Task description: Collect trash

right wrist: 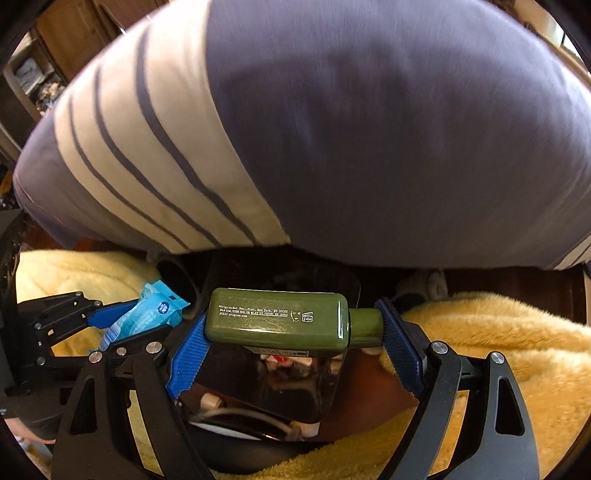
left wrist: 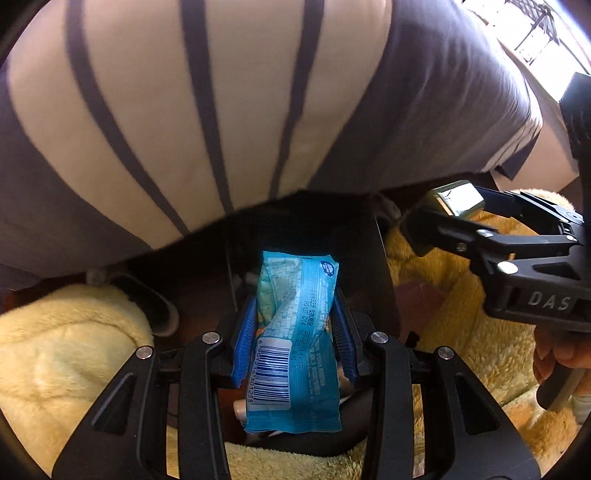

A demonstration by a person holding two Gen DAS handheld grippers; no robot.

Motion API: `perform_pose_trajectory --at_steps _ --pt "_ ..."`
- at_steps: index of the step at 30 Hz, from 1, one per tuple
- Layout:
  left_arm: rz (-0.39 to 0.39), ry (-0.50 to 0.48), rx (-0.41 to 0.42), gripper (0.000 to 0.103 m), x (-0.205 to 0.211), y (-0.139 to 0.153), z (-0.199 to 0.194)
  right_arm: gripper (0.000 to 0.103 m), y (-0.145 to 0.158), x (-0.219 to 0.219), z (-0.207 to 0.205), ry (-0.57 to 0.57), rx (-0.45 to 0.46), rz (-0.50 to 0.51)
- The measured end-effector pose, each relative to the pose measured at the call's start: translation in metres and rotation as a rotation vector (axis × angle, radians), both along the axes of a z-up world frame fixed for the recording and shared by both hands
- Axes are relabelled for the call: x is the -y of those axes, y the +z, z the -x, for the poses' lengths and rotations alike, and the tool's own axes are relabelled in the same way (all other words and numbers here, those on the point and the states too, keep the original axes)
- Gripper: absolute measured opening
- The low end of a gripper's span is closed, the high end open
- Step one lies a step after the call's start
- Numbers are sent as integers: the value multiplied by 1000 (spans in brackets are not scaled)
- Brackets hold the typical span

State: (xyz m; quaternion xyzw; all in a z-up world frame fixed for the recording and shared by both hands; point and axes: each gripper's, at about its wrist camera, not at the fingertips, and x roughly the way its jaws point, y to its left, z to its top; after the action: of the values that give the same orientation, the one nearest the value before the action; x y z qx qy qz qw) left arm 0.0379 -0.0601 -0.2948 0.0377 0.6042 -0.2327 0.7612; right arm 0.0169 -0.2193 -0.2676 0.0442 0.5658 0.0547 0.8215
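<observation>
My left gripper point(left wrist: 295, 314) is shut on a light-blue snack wrapper point(left wrist: 291, 339) with a barcode, held upright between its blue pads. It also shows in the right wrist view point(right wrist: 147, 314) at the left, in the left gripper point(right wrist: 110, 321). My right gripper point(right wrist: 295, 328) is shut on a dark green bottle point(right wrist: 277, 317), held crosswise by base and cap. In the left wrist view the bottle point(left wrist: 458, 199) and right gripper point(left wrist: 443, 218) are at the right. Both hover over a dark bin point(right wrist: 280, 387) with a shiny inside holding some scraps.
A large pillow with grey and cream stripes point(left wrist: 221, 110) fills the top of both views, just beyond the grippers. Yellow fluffy blankets point(right wrist: 498, 350) lie on both sides of the bin. Dark wood furniture point(right wrist: 74, 22) stands at the far left.
</observation>
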Motion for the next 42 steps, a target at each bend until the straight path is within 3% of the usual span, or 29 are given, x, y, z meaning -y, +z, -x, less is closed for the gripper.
perform_pose_trajectory --at_steps 9,11,13,14,21,25,34,42 --pt "10 -11 -89 39 6 -25 -4 86 -21 4 -8 -20 -84 -77" --pt "16 -10 -95 44 6 -27 -5 86 -22 4 -11 -22 -87 -74" --pt "11 -9 -92 56 8 -27 -5 89 -21 5 -13 -30 -89 -81" --pt "12 -10 -88 57 7 -28 -5 94 -20 8 -14 -34 -84 -81" --pt "6 16 -29 69 1 -13 -7 98 4 17 -15 -61 -22 -57" --pt "22 49 45 77 -14 13 -6 99 29 26 -12 -75 40 -25" --pt "1 142 310 95 -49 106 2 100 101 35 3 -91 224 33" --pt "19 253 567 95 -73 200 23 100 174 27 26 -90 412 75"
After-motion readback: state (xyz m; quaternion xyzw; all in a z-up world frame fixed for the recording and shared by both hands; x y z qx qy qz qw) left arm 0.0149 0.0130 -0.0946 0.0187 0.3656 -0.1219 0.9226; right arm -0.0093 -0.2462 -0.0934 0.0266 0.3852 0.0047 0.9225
